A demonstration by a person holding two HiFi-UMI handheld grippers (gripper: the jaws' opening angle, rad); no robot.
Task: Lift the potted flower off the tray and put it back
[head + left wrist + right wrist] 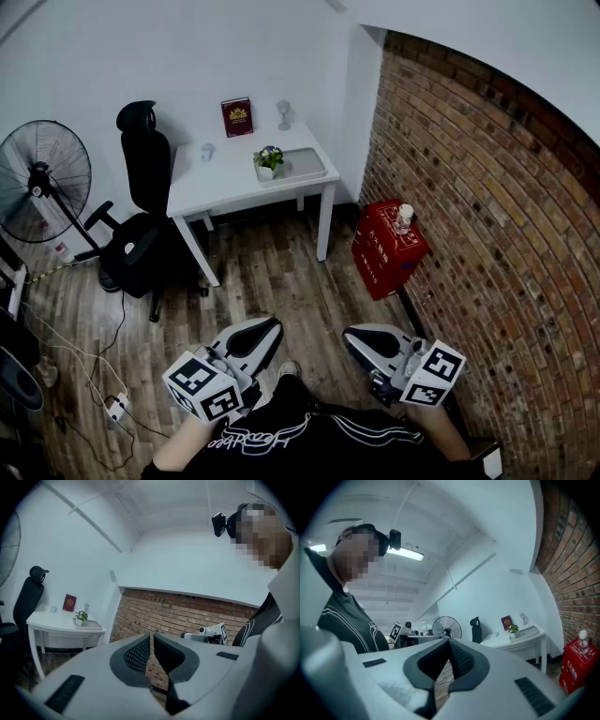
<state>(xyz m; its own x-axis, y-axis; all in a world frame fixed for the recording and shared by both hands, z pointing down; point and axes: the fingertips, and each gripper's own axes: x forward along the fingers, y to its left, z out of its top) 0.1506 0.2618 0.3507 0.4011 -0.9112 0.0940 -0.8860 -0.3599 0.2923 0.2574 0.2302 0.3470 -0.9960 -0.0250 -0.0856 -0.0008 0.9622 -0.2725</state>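
Note:
The potted flower, a small green plant with blue blooms in a white pot, stands at the left end of a grey tray on the white table across the room. It also shows in the left gripper view and the right gripper view. Both grippers are held close to the person's body, far from the table. The left gripper is shut with nothing in it. The right gripper is shut and holds nothing either.
A black office chair stands left of the table, a floor fan further left. A red box with a bottle on top leans at the brick wall. A maroon book and a glass stand at the table's back. Cables lie on the wooden floor.

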